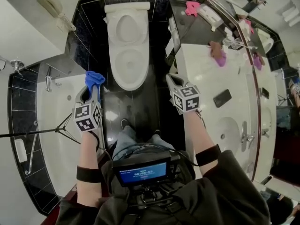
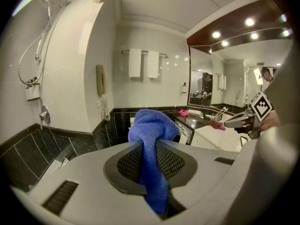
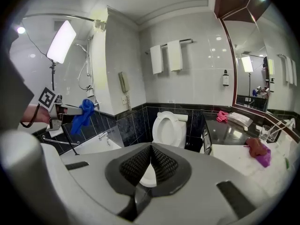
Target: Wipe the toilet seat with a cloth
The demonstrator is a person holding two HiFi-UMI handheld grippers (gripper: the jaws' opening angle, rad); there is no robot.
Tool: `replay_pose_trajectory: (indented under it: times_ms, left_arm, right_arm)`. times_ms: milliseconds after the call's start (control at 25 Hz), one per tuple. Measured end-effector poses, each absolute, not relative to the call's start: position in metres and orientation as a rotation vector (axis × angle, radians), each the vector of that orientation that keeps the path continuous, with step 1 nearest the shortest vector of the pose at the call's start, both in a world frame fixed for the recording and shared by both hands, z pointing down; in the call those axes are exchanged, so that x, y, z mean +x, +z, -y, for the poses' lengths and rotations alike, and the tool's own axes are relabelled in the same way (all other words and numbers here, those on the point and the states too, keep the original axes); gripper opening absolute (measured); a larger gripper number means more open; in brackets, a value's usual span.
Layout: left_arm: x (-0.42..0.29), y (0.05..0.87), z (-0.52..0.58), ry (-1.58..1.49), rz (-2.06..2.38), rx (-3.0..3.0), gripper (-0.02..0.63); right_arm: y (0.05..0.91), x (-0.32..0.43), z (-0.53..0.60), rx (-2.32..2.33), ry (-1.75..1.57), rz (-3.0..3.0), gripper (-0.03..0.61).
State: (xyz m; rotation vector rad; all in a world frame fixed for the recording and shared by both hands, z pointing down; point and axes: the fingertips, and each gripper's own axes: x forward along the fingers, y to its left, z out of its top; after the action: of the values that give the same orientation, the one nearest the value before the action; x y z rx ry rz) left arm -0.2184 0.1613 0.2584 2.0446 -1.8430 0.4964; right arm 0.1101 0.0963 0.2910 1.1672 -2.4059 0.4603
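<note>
A white toilet (image 1: 127, 46) stands ahead with its lid up and its seat (image 1: 128, 68) down; the right gripper view also shows the toilet (image 3: 168, 128) past the jaws. My left gripper (image 1: 93, 89) is shut on a blue cloth (image 1: 93, 80), left of the bowl and short of it. The cloth (image 2: 152, 149) bunches out above the closed jaws in the left gripper view. My right gripper (image 1: 172, 81) is shut with nothing in it, to the right of the bowl. Neither gripper touches the toilet.
A bathtub (image 1: 58, 125) with a tap lies at the left, a wall phone (image 1: 54, 8) above it. The white counter (image 1: 220, 97) with a basin, a dark phone (image 1: 222, 98), and pink and purple cloths (image 1: 218, 54) runs along the right. A black-tiled floor leads up to the toilet.
</note>
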Motion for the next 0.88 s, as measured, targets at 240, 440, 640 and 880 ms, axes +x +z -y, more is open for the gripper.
replay_pose_trajectory:
  times_ms: [240,440,640,880]
  left_arm:
    - [-0.210,0.255,-0.180,0.475,1.863,2.022,0.064]
    - [-0.208,0.256,-0.184,0.462,1.865,2.020,0.063]
    - [-0.206,0.258,-0.183,0.458,1.873,2.019,0.063]
    - [-0.208,0.261,-0.173,0.476,1.870,2.033,0.063]
  right_arm:
    - [0.294,0.120,-0.116,1.153,0.480,2.413,0.003]
    - [0.300,0.128,-0.118,1.158,0.482,2.410,0.003]
    - [0.303,0.127,-0.120,1.152,0.502,2.411,0.003]
    - [0.307,0.117,-0.112,1.147,0.513,2.409,0.003]
